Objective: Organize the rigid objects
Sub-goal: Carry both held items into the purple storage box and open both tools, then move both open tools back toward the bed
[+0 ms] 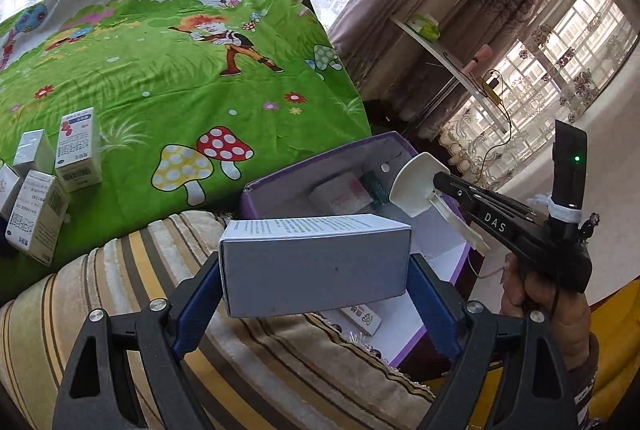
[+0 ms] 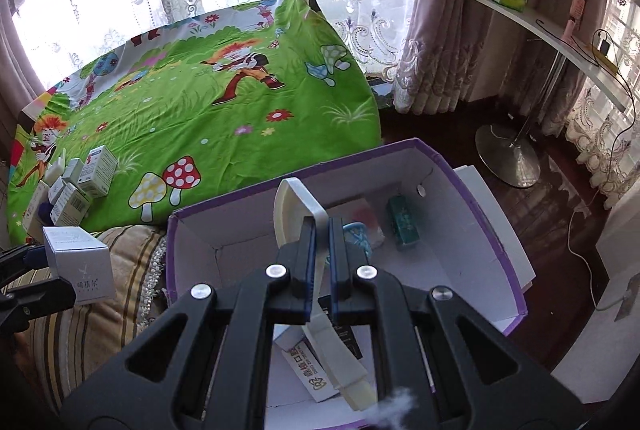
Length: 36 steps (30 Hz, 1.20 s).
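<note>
My left gripper (image 1: pixel 316 270) is shut on a grey-white carton (image 1: pixel 316 262), held above the striped cushion (image 1: pixel 120 290) just left of the purple storage box (image 1: pixel 280 178). The carton also shows in the right wrist view (image 2: pixel 78 262). My right gripper (image 2: pixel 320 230) is shut on a white plastic scoop (image 2: pixel 296 202) over the open purple box (image 2: pixel 480 198); it shows in the left wrist view (image 1: pixel 434 186) with the scoop (image 1: pixel 414 186). Inside the box lie a teal packet (image 2: pixel 404 222), a white carton (image 2: pixel 308 370) and a blue item (image 2: pixel 356 234).
Several white medicine cartons (image 1: pixel 76 150) stand on the green cartoon cloth (image 1: pixel 180 82) at the left, also in the right wrist view (image 2: pixel 80 186). A white shelf (image 2: pixel 560 34) on a metal stand (image 2: pixel 508 154) and curtains are at the right.
</note>
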Each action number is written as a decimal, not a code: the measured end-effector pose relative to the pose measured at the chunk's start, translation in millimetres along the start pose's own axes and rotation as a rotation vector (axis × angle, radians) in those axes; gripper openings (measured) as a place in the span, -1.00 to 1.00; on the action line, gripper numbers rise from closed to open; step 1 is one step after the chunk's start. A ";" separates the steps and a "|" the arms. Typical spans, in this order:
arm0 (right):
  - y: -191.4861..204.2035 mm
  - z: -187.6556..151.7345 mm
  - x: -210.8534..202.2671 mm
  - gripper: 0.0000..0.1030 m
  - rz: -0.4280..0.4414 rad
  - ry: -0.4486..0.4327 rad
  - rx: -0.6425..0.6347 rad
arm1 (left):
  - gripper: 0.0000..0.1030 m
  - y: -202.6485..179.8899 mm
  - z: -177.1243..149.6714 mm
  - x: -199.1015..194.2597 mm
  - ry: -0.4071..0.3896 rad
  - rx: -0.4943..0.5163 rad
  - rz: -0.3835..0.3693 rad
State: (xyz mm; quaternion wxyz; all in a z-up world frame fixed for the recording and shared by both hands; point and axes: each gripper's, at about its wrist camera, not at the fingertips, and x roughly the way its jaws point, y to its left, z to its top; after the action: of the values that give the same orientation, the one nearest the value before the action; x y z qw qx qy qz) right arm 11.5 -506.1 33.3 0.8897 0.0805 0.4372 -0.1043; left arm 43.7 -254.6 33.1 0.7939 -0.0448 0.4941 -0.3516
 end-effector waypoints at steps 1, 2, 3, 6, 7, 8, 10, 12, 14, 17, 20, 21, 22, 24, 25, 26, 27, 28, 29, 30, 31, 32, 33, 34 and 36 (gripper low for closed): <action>-5.0 -1.7 -1.2 -0.84 -0.006 -0.001 0.009 | 0.73 -4.9 -1.1 1.4 0.003 0.015 -0.008; -10.4 -4.5 -3.0 -0.84 -0.011 -0.004 0.018 | 0.74 -10.1 -2.1 2.5 0.007 0.029 -0.020; -14.7 -6.0 -3.8 -0.84 -0.019 -0.004 0.029 | 0.75 -15.2 -3.0 3.9 0.016 0.042 -0.038; -30.3 -10.6 -5.3 -0.74 -0.051 0.003 0.067 | 0.80 -30.2 -6.6 10.9 0.057 0.092 -0.099; -34.8 -11.9 -5.0 -0.53 -0.061 0.008 0.078 | 0.83 -34.8 -8.4 13.7 0.071 0.115 -0.100; -38.4 -13.1 -4.8 -0.18 -0.067 0.011 0.087 | 0.85 -38.8 -10.1 15.4 0.080 0.136 -0.096; -44.5 -14.7 -5.6 0.23 -0.055 0.004 0.111 | 0.86 -41.4 -11.6 16.4 0.081 0.155 -0.089; -46.7 -15.4 -5.9 0.29 -0.045 0.006 0.126 | 0.88 -41.0 -11.8 13.9 0.063 0.162 -0.092; -43.0 -14.9 -3.5 0.30 -0.045 0.013 0.115 | 0.89 -38.2 -11.3 10.9 0.045 0.164 -0.097; -34.3 -14.6 -1.5 0.30 -0.013 0.016 0.105 | 0.89 -28.7 -9.7 3.2 0.014 0.135 -0.121; -17.4 -14.6 -0.1 0.30 0.009 0.014 0.061 | 0.89 -18.6 -7.6 -3.3 0.009 0.112 -0.123; -11.0 -14.5 0.1 0.30 0.020 0.013 0.045 | 0.89 -14.4 -7.3 -6.0 0.008 0.106 -0.111; -5.0 -14.4 0.3 0.30 0.033 0.014 0.031 | 0.89 -10.4 -7.3 -9.2 0.005 0.102 -0.095; 7.0 -14.8 0.4 0.30 0.069 0.015 0.004 | 0.89 -0.9 -7.6 -16.5 -0.009 0.091 -0.062; 13.1 -14.9 0.4 0.30 0.088 0.017 -0.008 | 0.89 4.5 -8.0 -20.9 -0.019 0.083 -0.046; 19.1 -15.1 0.8 0.30 0.106 0.023 -0.017 | 0.89 10.2 -8.6 -25.3 -0.027 0.074 -0.031; 24.6 -15.5 1.8 0.30 0.122 0.031 -0.024 | 0.89 16.2 -9.5 -30.1 -0.034 0.064 -0.022; 30.4 -15.9 2.5 0.30 0.137 0.039 -0.034 | 0.89 23.0 -10.8 -34.7 -0.040 0.051 -0.014; 36.9 -15.9 3.7 0.30 0.147 0.046 -0.045 | 0.89 30.3 -12.5 -39.1 -0.045 0.034 -0.001; 42.5 -16.5 4.5 0.30 0.155 0.052 -0.055 | 0.89 37.7 -14.4 -43.0 -0.050 0.017 0.017; 47.5 -17.0 5.1 0.30 0.164 0.057 -0.065 | 0.89 45.3 -16.4 -47.1 -0.053 0.001 0.034; 53.0 -17.9 5.8 0.30 0.175 0.062 -0.074 | 0.89 53.3 -18.7 -51.4 -0.055 -0.014 0.048; 58.2 -18.4 6.3 0.30 0.184 0.065 -0.084 | 0.89 60.8 -21.1 -56.3 -0.057 -0.027 0.063; 62.7 -19.1 6.8 0.30 0.192 0.069 -0.093 | 0.89 68.5 -23.6 -61.8 -0.062 -0.040 0.080; 71.9 -20.8 7.4 0.31 0.208 0.079 -0.112 | 0.89 85.4 -29.1 -74.0 -0.077 -0.068 0.110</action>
State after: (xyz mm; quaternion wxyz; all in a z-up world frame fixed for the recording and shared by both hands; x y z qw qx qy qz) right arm 18.5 -432.7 18.6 0.8810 0.0799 0.4661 0.0163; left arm 44.3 -138.1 38.3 0.8283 -0.0581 0.4768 -0.2884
